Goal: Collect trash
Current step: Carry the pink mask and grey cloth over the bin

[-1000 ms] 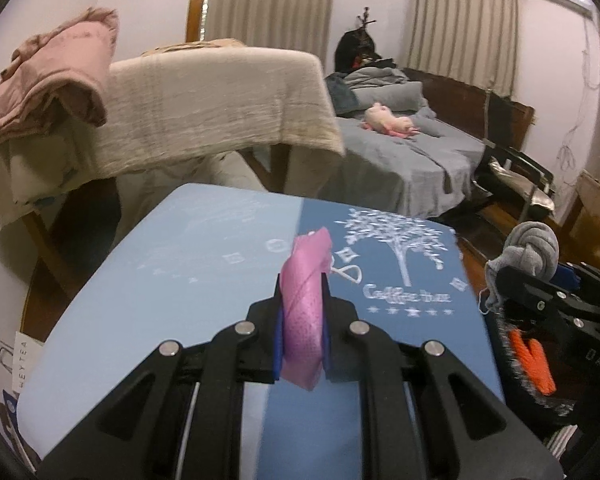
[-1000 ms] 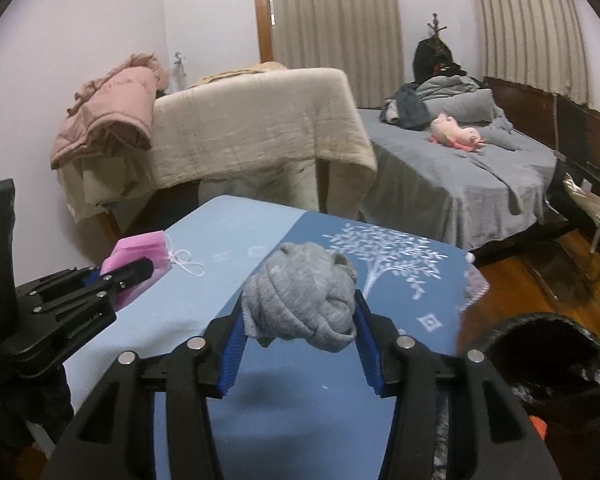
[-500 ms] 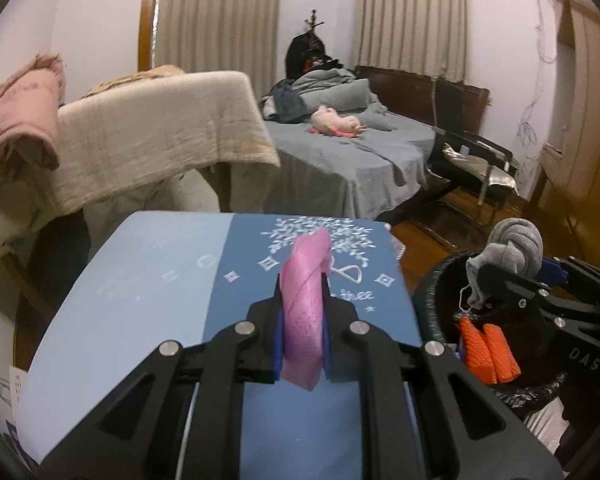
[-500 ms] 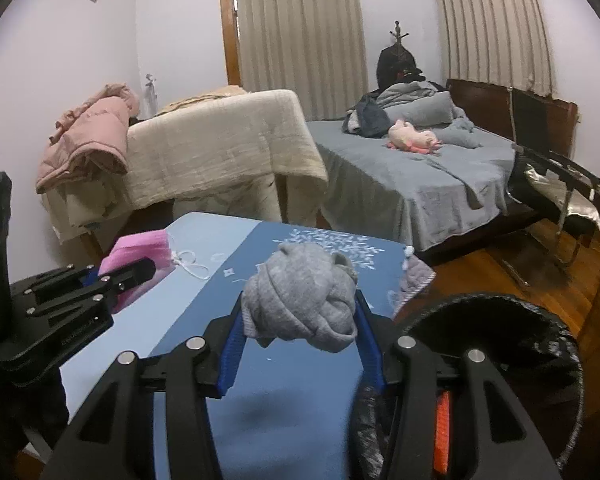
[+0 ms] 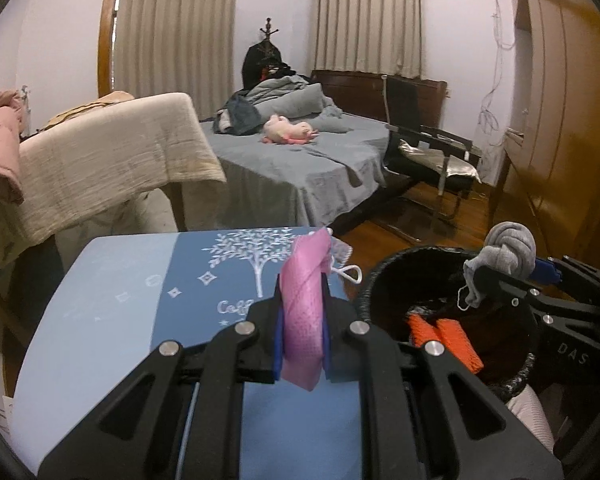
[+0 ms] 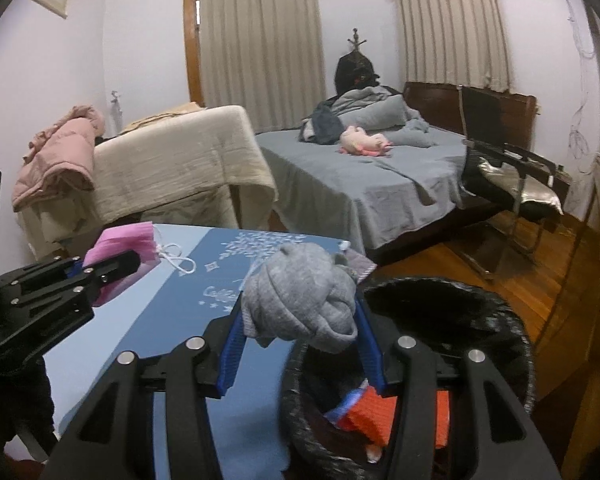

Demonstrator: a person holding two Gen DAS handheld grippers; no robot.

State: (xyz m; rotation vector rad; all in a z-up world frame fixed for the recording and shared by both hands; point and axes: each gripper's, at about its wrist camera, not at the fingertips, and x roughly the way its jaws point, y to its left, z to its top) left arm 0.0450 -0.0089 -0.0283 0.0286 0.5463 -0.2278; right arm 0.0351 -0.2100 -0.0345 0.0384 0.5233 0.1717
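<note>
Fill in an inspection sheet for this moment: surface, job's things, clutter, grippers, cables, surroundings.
Surface: blue table with a white tree print.
Job's things: pink face mask and grey knotted cloth both in grip; black-lined trash bin beside the table, orange items inside.
Clutter: nothing seen on the table.
Grippers: left gripper shut on the mask over the table's edge; right gripper shut on the cloth by the bin's rim.
Cables: thin wires hanging on the far wall.
Surroundings: grey bed with pink plush toy, beige blanket, black chair.
</note>
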